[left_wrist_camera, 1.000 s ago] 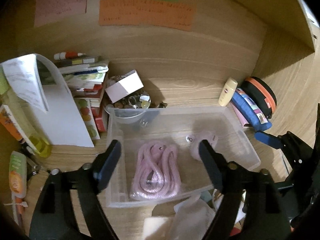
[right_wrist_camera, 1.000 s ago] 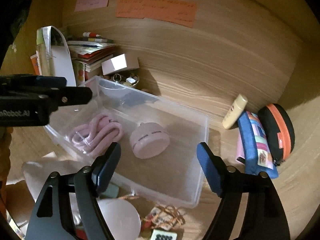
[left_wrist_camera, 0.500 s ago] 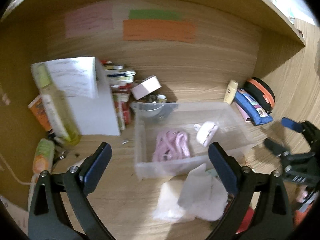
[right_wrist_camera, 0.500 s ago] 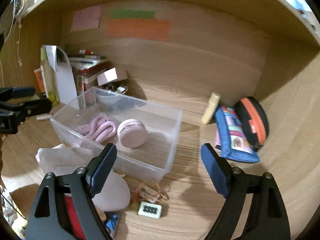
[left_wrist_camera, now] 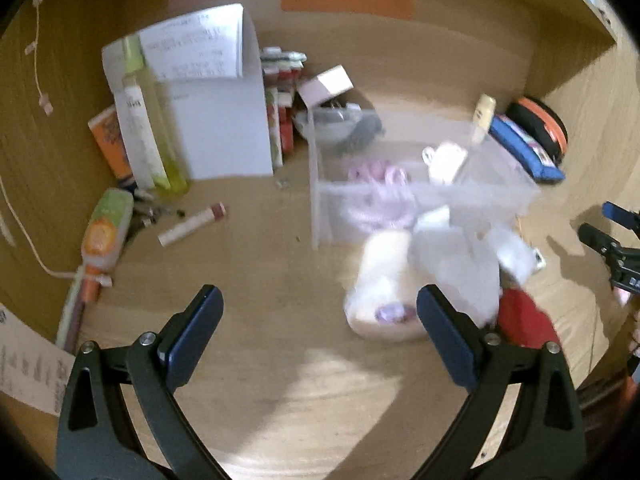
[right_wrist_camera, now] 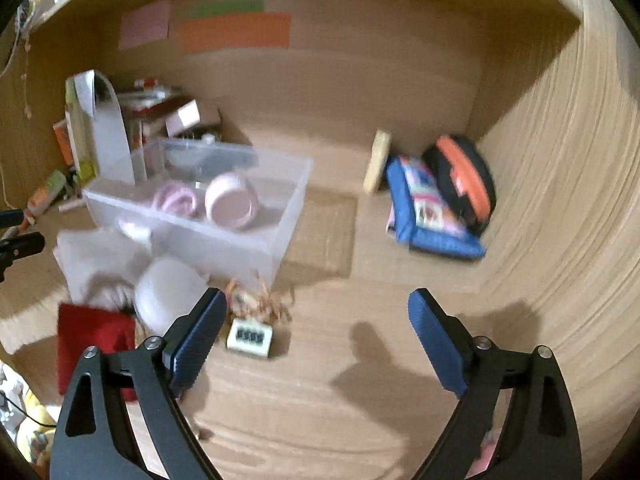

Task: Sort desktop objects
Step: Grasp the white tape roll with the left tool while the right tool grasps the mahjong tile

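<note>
1. The clear plastic bin (right_wrist_camera: 224,216) sits on the desk (left_wrist_camera: 280,360) ahead of me, toward the back; it already holds a coiled pink cable (right_wrist_camera: 174,200) and a round pink case (right_wrist_camera: 232,204), so I judge it to be the place where sorted things go.
2. Unsorted things crowd just in front of the bin, likely because they wait their turn: a pale roll (left_wrist_camera: 380,284), a crumpled clear bag (left_wrist_camera: 456,264), a red item (right_wrist_camera: 94,340), a tangle of brownish string (right_wrist_camera: 260,300) and a small white block with dark slots (right_wrist_camera: 250,338).
3. My left claw (left_wrist_camera: 318,340) stands wide apart with nothing between its pads; it hangs over bare desk, the roll just beside its right finger.
4. My right claw (right_wrist_camera: 316,340) is opening, also empty; the white block lies just beside its left finger, and I judge that the handiest next pick.
5. Farther out, a blue patterned pouch (right_wrist_camera: 428,212) and a black and orange case (right_wrist_camera: 464,180) lean together in the right corner, a cream tube (right_wrist_camera: 378,164) propped beside them; books (left_wrist_camera: 280,116), a white paper bag (left_wrist_camera: 216,120) and a tall yellow-green bottle (left_wrist_camera: 148,120) stand at the left.
6. Pink, green and orange notes (right_wrist_camera: 236,32) are stuck on the back panel; blur makes their writing, and the bottle's label, unreadable.
</note>
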Motion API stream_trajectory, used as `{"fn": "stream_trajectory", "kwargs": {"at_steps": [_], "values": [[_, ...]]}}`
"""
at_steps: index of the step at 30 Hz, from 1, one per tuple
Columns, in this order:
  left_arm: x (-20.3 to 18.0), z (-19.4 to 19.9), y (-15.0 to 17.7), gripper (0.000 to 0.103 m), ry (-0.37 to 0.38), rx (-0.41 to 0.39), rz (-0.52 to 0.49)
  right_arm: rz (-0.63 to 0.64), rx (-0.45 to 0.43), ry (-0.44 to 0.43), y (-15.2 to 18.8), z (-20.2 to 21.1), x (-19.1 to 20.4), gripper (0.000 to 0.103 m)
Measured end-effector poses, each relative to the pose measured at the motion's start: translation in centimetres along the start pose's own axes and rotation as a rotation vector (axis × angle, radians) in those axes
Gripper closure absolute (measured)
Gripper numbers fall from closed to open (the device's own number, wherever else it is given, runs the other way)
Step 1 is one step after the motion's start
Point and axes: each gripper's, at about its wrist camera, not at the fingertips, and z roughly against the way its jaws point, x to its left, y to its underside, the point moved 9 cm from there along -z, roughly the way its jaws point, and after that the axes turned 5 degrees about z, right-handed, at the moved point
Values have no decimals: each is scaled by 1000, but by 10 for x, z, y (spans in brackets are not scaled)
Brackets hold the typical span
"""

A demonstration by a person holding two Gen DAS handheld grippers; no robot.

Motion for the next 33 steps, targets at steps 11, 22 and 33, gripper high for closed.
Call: {"fn": "stream_trajectory", "kwargs": {"at_steps": [11,22,33], "values": [[-28,-37,34,4,15,114,-64,44,92,-53,36,-26,29,12],[-39,-64,23,4,-30,131,-89,33,192,-94,47,-62,38,36],[-22,-67,17,4,-29,122,-58,0,224,-111,48,-71,26,39]]}}
